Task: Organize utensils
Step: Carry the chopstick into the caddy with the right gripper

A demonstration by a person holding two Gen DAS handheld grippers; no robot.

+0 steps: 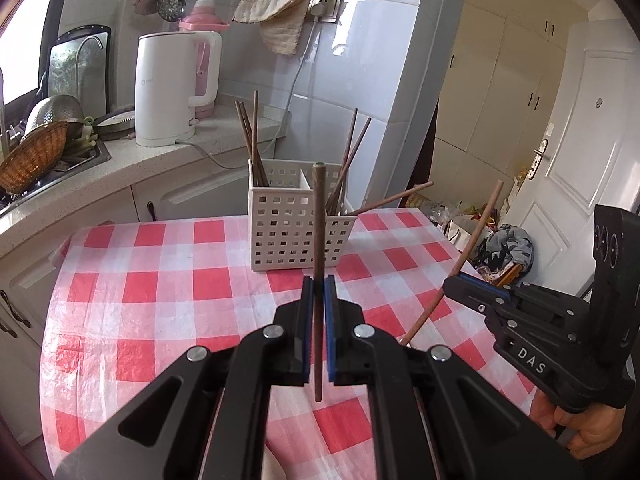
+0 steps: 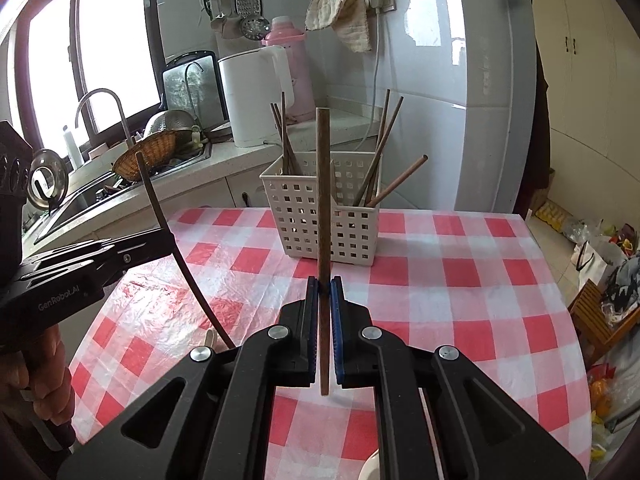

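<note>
Ahead of both grippers, the white basket point(image 1: 294, 232); left gripper point(image 1: 319, 284) and right gripper point(image 2: 325, 284) each clamped on an upright chopstick point(image 1: 318, 240).

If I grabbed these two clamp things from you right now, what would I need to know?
Left gripper: shut on a dark brown wooden chopstick, held upright.
Right gripper: shut on a lighter brown wooden chopstick, also upright.
White perforated plastic basket stands on the red-and-white checked tablecloth, ahead of both grippers. Both compartments already hold several chopsticks; one leans out low on the right.
Done: both chopsticks are off the table.
Left: drop each into the basket. No other loose chopsticks are visible on the cloth.
</note>
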